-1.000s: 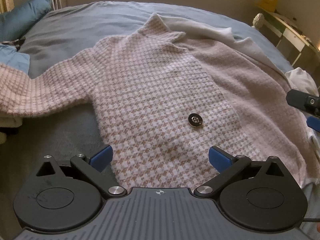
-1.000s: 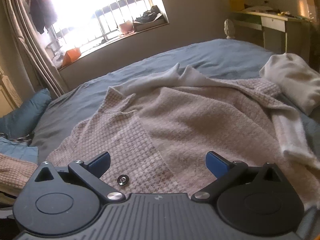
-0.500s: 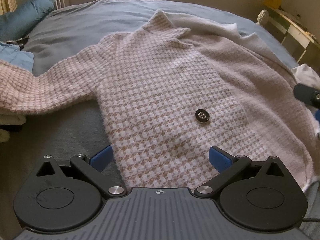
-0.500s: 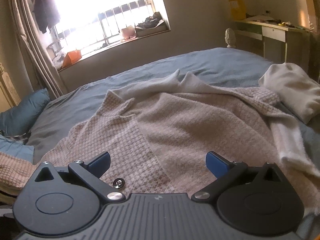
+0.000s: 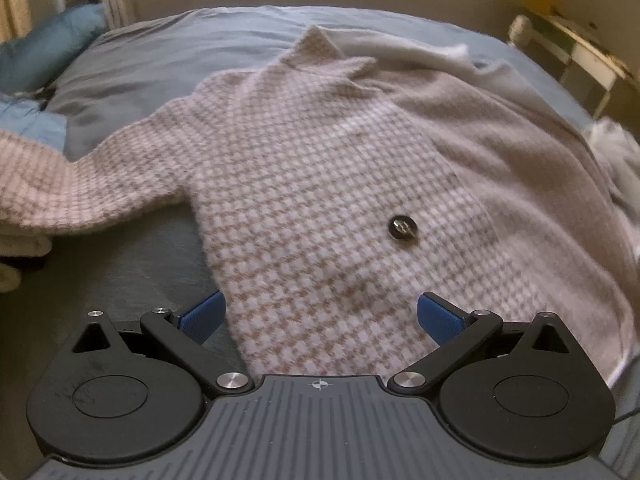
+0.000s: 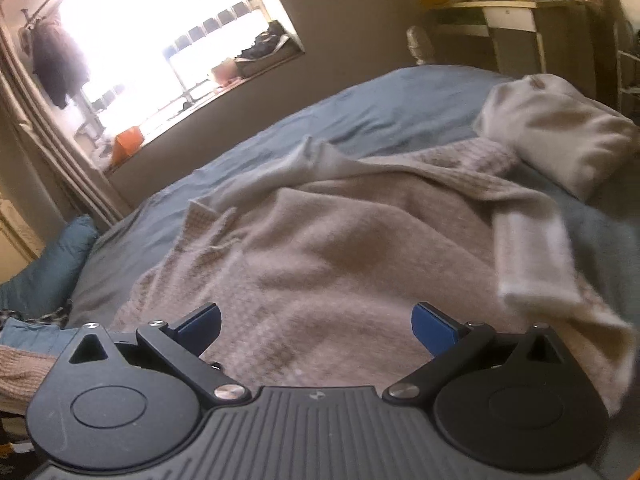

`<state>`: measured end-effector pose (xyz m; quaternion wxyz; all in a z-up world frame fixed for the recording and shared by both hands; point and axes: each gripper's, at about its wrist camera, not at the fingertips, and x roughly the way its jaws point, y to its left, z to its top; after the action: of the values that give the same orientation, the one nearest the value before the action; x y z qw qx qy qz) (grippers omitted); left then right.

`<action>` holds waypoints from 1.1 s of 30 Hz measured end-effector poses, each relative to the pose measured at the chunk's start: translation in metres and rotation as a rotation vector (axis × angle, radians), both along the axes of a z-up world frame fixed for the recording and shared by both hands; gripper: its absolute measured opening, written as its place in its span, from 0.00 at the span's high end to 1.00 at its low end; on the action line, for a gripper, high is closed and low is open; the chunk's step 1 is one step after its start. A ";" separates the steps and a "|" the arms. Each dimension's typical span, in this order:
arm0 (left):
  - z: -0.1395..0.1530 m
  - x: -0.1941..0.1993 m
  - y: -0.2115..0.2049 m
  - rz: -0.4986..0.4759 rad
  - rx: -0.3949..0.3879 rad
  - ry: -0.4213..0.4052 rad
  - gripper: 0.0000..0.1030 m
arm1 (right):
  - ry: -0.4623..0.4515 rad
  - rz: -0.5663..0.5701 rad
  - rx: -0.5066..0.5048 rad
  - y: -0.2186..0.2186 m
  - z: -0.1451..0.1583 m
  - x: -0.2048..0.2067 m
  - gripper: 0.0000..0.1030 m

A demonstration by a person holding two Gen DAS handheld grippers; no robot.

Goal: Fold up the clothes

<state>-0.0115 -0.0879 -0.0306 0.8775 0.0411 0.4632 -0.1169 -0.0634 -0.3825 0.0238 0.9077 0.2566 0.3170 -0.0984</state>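
We hold left claw [image 5: 320, 314] and right claw [image 6: 316, 326] wide, both empty, above cardigan [image 5: 320, 184] spread on bed [image 5: 192, 44]. Step: choosing grip before first fold. Next, we judge: lower, pinch hem or sleeve [image 5: 72, 188].

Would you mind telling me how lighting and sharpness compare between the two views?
Left wrist view: even, soft light; the cardigan and its button read fairly sharp, edges bent by fisheye. Right wrist view: the window is blown out white, the room dim against it, and the folded sleeve is smeared by motion blur.
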 end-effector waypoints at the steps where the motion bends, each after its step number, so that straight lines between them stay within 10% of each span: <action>1: -0.003 -0.002 -0.004 -0.025 0.015 0.002 0.00 | 0.013 0.010 -0.001 0.000 -0.006 -0.003 0.00; 9: -0.023 -0.013 -0.028 -0.183 0.085 0.020 0.01 | 0.091 0.146 -0.128 0.026 -0.039 -0.025 0.08; 14: -0.031 -0.016 -0.034 -0.226 0.094 0.013 0.01 | 0.111 0.266 -0.064 0.044 -0.057 -0.035 0.40; 17: -0.037 -0.017 -0.037 -0.241 0.099 0.020 0.01 | 0.153 0.273 -0.052 0.047 -0.070 -0.039 0.42; 25: -0.052 -0.017 -0.040 -0.262 0.107 0.057 0.01 | 0.082 0.021 -0.107 -0.020 -0.041 -0.046 0.44; 33: -0.054 -0.016 -0.042 -0.265 0.108 0.053 0.01 | 0.052 -0.335 0.239 -0.167 -0.053 -0.034 0.39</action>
<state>-0.0279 -0.1302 -0.0843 0.8383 0.1461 0.4825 -0.2076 -0.0975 -0.5491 -0.0289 0.8332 0.4091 0.3027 -0.2164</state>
